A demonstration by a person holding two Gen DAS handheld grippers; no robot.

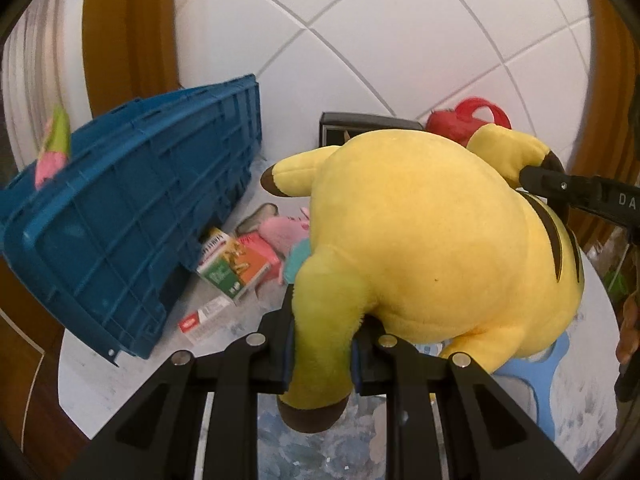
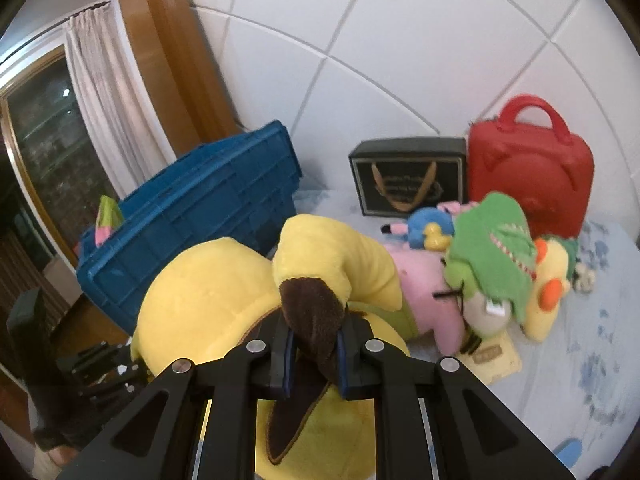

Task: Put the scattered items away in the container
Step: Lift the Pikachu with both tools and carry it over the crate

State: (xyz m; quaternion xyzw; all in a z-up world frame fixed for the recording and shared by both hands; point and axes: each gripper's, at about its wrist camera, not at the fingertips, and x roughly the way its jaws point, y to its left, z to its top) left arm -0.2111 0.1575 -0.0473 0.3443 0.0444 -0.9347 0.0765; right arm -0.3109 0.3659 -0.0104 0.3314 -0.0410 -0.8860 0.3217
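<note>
Item under handling: a large yellow plush toy point(image 1: 420, 232), held between both grippers clear of the table point(image 1: 592, 400).

Left gripper point(image 1: 322, 354): jaws clenched on one brown-tipped limb of the toy; the fabric bulges above and below the pads. Right gripper point(image 2: 316, 354): jaws clenched on a brown-tipped ear or limb; which one cannot be told. In the left view the right gripper's finger meets the toy at its far right side, by the brown stripes.

Container: a blue crate point(image 1: 132, 216) stands at the left edge of the table, against the tiled wall point(image 1: 400, 40). A pink and green soft toy point(image 1: 54, 148) shows above its rim. The yellow toy hangs just right of the crate, not yet over it.

Remaining on the table: a small carton point(image 1: 234, 268) and a flat red-and-white box point(image 1: 206, 316) by the crate's foot, a pink plush point(image 2: 424, 292), a green plush point(image 2: 496, 248) and a small blue plush point(image 2: 430, 226). A dark gift bag point(image 2: 408, 176) and a red case point(image 2: 528, 168) stand along the far edge.

Handling assessment: the toy appears light, soft and bulky, not fragile. It will sag and swing from thin extremities; these compress readily and give the pads purchase, so slipping seems unlikely. Two spread holds are judged sound for steering its bulk over the crate rim.
</note>
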